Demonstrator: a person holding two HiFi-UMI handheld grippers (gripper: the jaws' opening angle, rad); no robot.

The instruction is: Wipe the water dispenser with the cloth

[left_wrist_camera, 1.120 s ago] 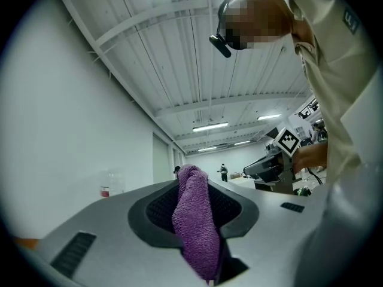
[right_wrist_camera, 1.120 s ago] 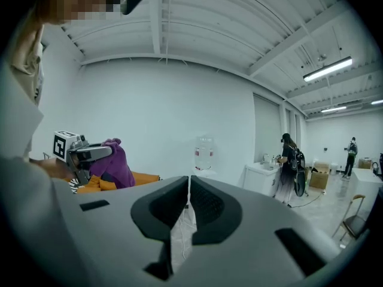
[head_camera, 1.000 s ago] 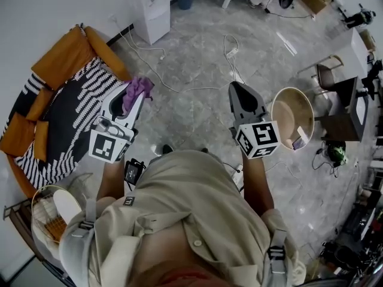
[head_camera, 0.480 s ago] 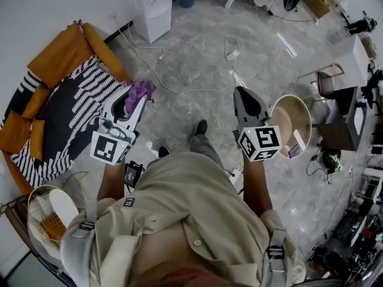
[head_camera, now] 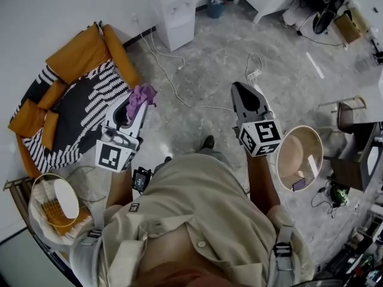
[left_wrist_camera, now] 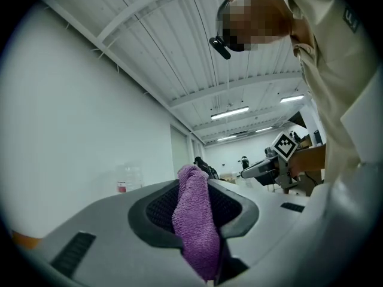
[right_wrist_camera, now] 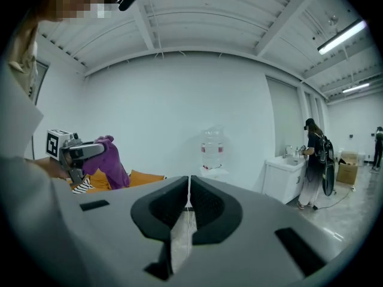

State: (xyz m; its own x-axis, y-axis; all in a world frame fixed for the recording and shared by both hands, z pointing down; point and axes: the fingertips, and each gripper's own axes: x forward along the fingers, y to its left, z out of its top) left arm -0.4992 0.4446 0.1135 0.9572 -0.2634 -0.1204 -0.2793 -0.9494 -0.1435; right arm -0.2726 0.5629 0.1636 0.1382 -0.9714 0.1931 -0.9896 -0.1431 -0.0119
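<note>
The water dispenser (head_camera: 177,12) is a white cabinet against the far wall, and its clear bottle (right_wrist_camera: 212,149) shows in the right gripper view. The same bottle (left_wrist_camera: 127,178) appears faintly in the left gripper view. My left gripper (head_camera: 136,102) is shut on a purple cloth (head_camera: 141,94), which stands up between the jaws (left_wrist_camera: 195,220). My right gripper (head_camera: 239,88) is shut with nothing in it (right_wrist_camera: 188,191). Both are held out over the floor, well short of the dispenser.
An orange sofa with a striped throw (head_camera: 76,94) lies to the left. A white cable and power strip (head_camera: 251,74) cross the floor ahead. A round wooden table (head_camera: 298,155) stands right, a blue bin (head_camera: 215,5) beside the dispenser. A person (right_wrist_camera: 313,160) stands at a white counter.
The person has stepped forward: dispenser, sofa and cable have slid nearer in the head view. Both grippers keep their pose, the left still holding the cloth.
</note>
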